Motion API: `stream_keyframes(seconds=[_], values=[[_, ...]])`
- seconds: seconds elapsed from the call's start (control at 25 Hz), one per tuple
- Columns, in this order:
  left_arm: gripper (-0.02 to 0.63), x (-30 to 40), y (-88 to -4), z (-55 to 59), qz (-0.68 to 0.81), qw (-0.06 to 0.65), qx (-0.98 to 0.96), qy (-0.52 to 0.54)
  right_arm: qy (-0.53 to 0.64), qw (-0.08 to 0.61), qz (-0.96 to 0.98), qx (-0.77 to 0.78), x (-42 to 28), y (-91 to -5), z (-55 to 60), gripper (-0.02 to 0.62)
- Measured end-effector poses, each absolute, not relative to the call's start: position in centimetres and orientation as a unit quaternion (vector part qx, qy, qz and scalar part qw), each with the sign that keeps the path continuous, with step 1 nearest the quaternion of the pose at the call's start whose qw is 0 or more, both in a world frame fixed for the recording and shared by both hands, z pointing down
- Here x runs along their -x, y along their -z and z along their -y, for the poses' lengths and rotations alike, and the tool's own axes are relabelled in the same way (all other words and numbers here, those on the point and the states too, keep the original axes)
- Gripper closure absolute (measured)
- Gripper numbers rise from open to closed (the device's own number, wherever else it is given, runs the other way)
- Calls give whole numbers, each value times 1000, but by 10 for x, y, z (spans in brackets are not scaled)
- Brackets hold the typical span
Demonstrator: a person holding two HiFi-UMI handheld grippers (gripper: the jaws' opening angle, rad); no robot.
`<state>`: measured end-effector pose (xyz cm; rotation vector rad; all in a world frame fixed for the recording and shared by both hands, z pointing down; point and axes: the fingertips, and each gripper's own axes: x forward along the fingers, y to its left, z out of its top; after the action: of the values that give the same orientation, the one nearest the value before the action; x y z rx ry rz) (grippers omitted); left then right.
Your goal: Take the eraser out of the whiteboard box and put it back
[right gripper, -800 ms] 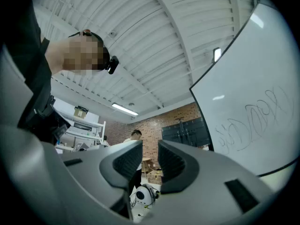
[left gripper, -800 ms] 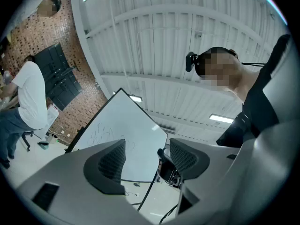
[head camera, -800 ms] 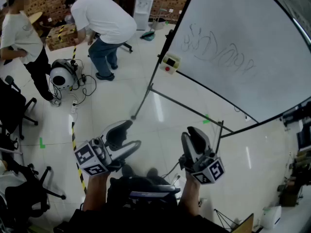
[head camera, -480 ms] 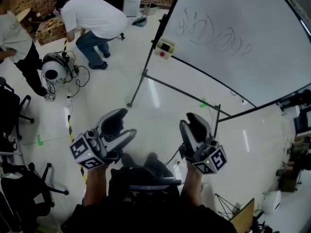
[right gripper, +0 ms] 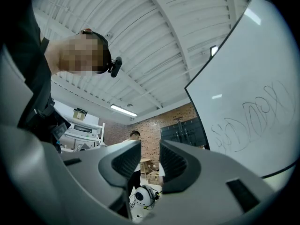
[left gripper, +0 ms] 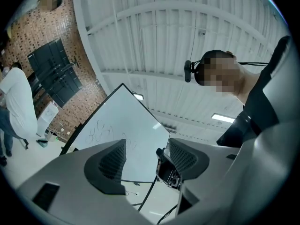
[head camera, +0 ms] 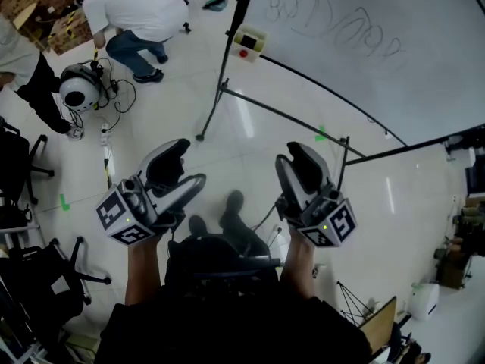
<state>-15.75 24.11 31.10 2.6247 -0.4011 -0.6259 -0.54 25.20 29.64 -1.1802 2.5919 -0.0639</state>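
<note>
The whiteboard [head camera: 379, 21] with scribbles stands tilted at the upper right of the head view. A small cream box [head camera: 248, 42] with a red spot hangs on its left frame; I cannot make out an eraser. Well short of the box, my left gripper [head camera: 189, 164] is open over the floor with nothing between its jaws. My right gripper [head camera: 292, 158] beside it is open by a narrow gap, also with nothing in it. The left gripper [left gripper: 146, 146] looks up at the whiteboard [left gripper: 119, 130]. The right gripper [right gripper: 150, 146] has the whiteboard [right gripper: 253, 111] to its right.
The whiteboard's stand legs [head camera: 212, 105] and cross bar [head camera: 288, 116] reach over the glossy white floor ahead. Two people [head camera: 140, 14] stand at the far left by a round white device [head camera: 76, 91] with cables. Office chairs [head camera: 30, 173] line the left edge.
In the head view the whiteboard, its box and the people have slid up and to the left. Both grippers keep about the same place in the frame, their jaws unchanged.
</note>
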Motion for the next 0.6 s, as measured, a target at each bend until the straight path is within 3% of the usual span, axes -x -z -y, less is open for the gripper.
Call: stream_keyframes(seconds=[0.4, 0.6], values=[[317, 72, -302, -186, 187, 186, -943, 205, 27, 177, -902, 392, -89, -298, -190, 466], [270, 40, -299, -167, 208, 176, -939, 208, 32, 188, -905, 380, -125, -301, -168, 466]])
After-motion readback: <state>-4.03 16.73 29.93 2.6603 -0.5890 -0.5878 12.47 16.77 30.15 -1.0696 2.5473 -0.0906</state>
